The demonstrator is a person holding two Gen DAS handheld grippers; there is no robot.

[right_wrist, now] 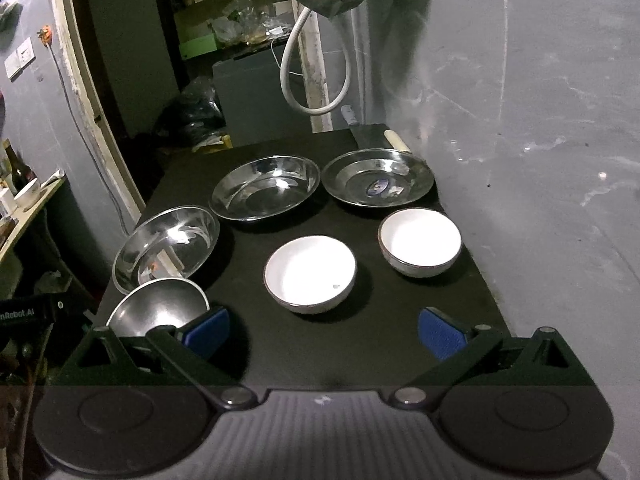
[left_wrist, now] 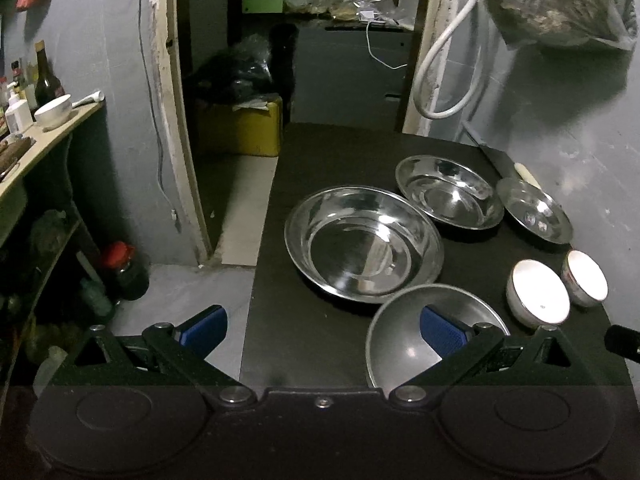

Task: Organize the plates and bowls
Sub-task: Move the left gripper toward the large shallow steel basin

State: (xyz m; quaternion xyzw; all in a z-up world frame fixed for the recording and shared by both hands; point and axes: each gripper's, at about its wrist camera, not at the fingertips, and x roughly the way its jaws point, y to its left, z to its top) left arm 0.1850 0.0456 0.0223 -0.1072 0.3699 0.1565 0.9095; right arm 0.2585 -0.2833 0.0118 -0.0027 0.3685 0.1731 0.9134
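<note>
Nothing is gathered yet: both the left gripper [left_wrist: 322, 330] and right gripper [right_wrist: 324, 330] hang fully spread and empty, the near white ceramic bowl [right_wrist: 310, 274] just ahead between the right fingers, so closing on its rim seems next.

My views are dim and grainy, lit from overhead. Glare flares on the steel dishes [left_wrist: 364, 244] toward my one o'clock, and the white bowls [right_wrist: 310, 274] blow out. Soft shadows pool under each dish on the black table [right_wrist: 320, 344]. Edges bend and darken at every corner; the doorway [left_wrist: 240, 80] stays murky.
</note>
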